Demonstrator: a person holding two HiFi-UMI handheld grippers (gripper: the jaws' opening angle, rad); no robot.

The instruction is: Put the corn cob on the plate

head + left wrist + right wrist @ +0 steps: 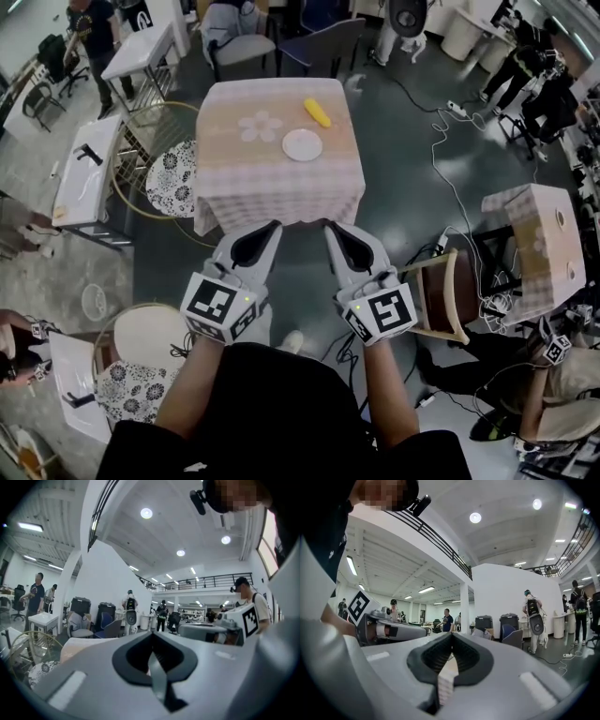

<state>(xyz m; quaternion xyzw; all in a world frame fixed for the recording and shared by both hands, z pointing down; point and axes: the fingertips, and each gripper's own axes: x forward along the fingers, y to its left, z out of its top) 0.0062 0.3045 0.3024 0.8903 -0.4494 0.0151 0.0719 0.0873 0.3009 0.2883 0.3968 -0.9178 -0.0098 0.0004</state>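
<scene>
Forearms and a dark shirt fill the bottom of the head view, where the person reaches forward with a two-jaw tool in each hand. Ahead of them stands a square table [281, 187] draped in a pale checked cloth. Both tools point level toward it and stop short of its near edge. The left gripper [273, 228] has its jaws pressed together with nothing between them, and the right gripper [329, 227] is likewise closed and empty. On the cloth a round white plate [302, 144] sits right of centre, beside a flower-shaped mat [261, 127]. The yellow corn cob [317, 113] lies just beyond the plate, near the table's far edge and not on the plate. The approach looks barely begun. Doing it well likely means coming closer, opening one tool's jaws before arrival, and closing across the cob's middle, square to its length, so it cannot roll or tip.
</scene>
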